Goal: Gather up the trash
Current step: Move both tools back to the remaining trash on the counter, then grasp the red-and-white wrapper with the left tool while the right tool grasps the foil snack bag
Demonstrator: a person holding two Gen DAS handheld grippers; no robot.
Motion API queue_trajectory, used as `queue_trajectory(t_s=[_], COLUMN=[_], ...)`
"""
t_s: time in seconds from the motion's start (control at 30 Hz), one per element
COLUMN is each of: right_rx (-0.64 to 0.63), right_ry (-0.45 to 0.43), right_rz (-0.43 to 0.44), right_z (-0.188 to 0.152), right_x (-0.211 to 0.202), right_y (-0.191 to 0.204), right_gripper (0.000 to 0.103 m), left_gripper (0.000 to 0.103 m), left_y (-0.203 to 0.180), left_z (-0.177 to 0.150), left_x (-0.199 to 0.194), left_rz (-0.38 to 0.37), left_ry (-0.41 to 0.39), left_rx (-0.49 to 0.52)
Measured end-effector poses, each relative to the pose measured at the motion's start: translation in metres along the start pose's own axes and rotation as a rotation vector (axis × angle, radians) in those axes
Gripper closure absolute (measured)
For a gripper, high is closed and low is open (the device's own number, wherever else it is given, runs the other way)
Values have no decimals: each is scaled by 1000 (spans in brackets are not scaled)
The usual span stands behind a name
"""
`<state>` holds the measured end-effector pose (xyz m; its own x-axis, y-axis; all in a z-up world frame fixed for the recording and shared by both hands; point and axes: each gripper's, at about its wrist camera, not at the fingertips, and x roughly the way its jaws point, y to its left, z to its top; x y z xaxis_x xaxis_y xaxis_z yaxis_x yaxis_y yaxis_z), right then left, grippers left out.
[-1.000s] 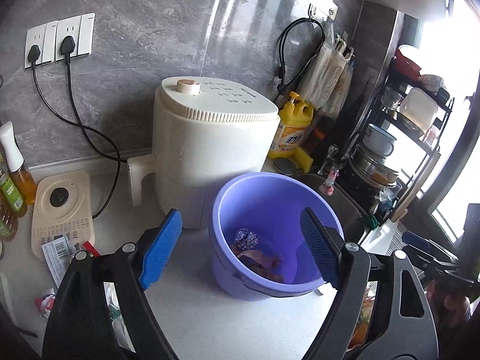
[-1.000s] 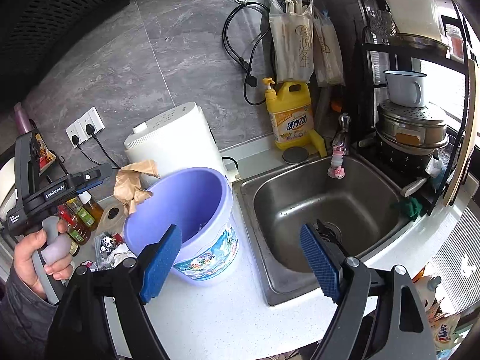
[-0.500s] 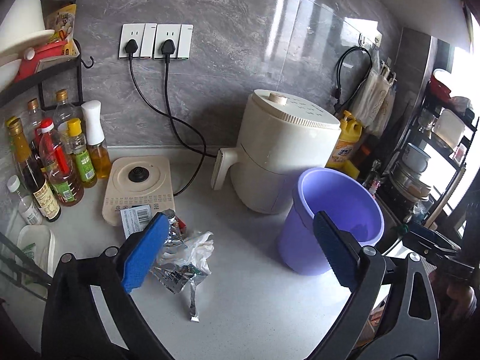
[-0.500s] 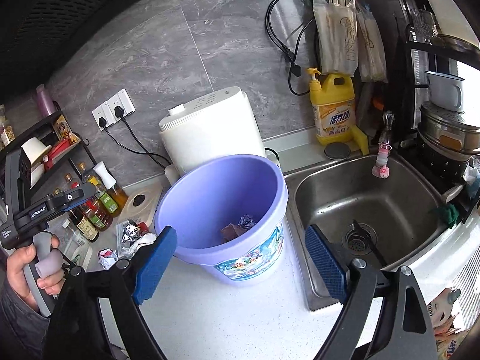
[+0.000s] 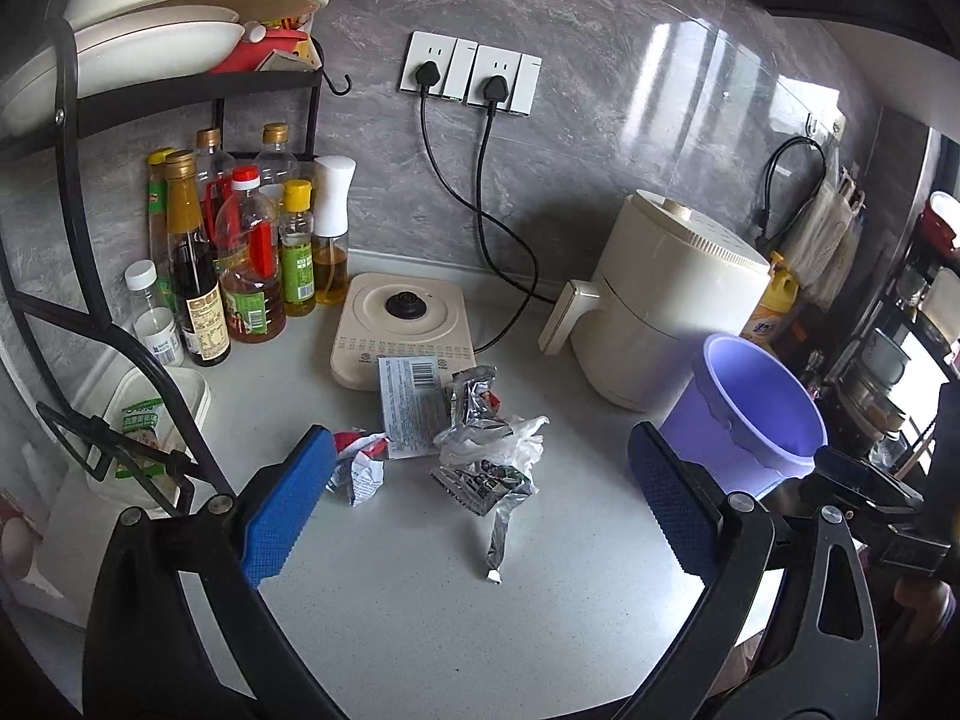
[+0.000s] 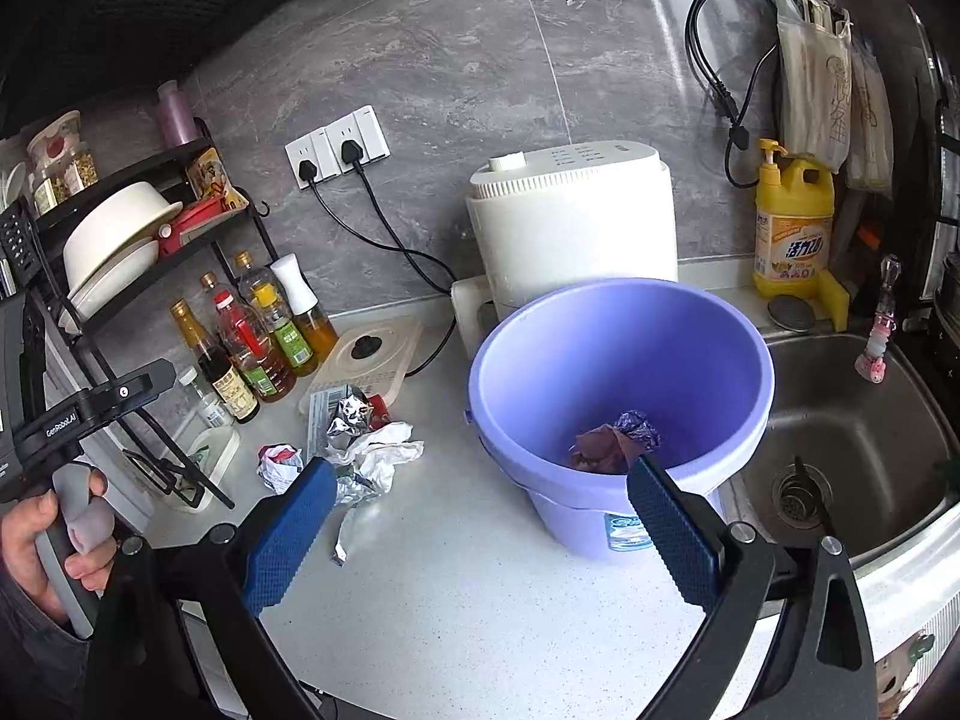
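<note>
- Two grippers in view; left gripper [image 5: 474,510] has its jaws spread wide with nothing between them, hovering above the tabletop [image 5: 420,612].
- Right gripper [image 6: 480,531] likewise has jaws wide apart and grips nothing; it sits just in front of the purple bucket [image 6: 708,324].
- Trash pile [image 5: 480,444] lies on the tabletop ahead of the left gripper: foil wrappers, white crumpled plastic, a barcode-printed packet, a small red-and-white wad.
- Pile touches the front edge of the cream induction base [image 5: 399,318], well left of the bucket.
- Bucket holds crumpled brown and purple scraps [image 6: 612,444] at its bottom.
- Bucket stands between the air fryer [image 6: 570,222] and the sink [image 6: 852,438].
</note>
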<state>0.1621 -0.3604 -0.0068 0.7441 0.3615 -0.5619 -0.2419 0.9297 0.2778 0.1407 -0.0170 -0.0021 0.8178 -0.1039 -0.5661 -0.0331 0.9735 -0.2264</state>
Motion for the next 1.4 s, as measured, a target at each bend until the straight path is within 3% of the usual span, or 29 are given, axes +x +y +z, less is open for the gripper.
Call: queue_trajectory(t_s=[0.43,0.6,0.73,1.03,1.13,1.23,1.4], right_rx=[-102,-131,-145,-176,-196,-211,-243], right_ry=[120,149,174,238,251,268,304], right_rz=[130,173,200,240,246,250,274], right_z=[-11,-12,-8,5,11,14,20], right_x=[49,71,88,130,148,161,189], right_y=[62,79,87,97,100,102,105], right_gripper=[8,8,11,23,23,24,24], left_gripper=[9,27,35,36,36,35,30], left_y=[42,47,50,60,63,66,78], left_z=[-27,-29,-28,-24,-23,-24,-27], left_x=[17,39,60,116,138,163,195], left_rz=[52,59,63,125,145,218,237], left_ry=[57,94,118,147,169,223,262], left_rx=[-97,-114,-133,-179,-186,-179,-224])
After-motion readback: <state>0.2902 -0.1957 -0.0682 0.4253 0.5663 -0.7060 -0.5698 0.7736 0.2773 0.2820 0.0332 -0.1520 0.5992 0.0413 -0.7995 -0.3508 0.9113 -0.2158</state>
